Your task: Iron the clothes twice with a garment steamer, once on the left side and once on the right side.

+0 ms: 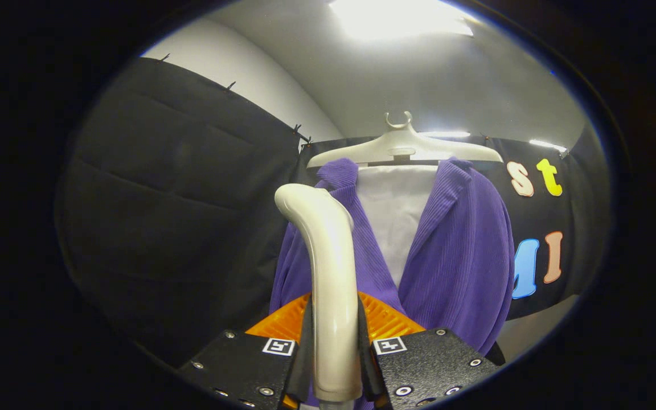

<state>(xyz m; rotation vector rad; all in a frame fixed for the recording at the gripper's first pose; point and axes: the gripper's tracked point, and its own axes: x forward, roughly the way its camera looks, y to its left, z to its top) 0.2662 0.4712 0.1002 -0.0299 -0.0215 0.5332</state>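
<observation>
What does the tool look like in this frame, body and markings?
The tool has two dark, speckled, angular finger blocks studded with silver screw heads. Each block carries a small square black-and-white fiducial tag on its top face. Ribbed panels sit just ahead of the blocks.

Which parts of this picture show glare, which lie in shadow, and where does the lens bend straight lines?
In the gripper view, the ceiling light burns out to white; the steamer, clamped between the gripper fingers, carries a bright streak; the black cloth wall is dim; the hanger and the wall's top edge curve from fisheye distortion; the purple garment stays sharp.
</observation>
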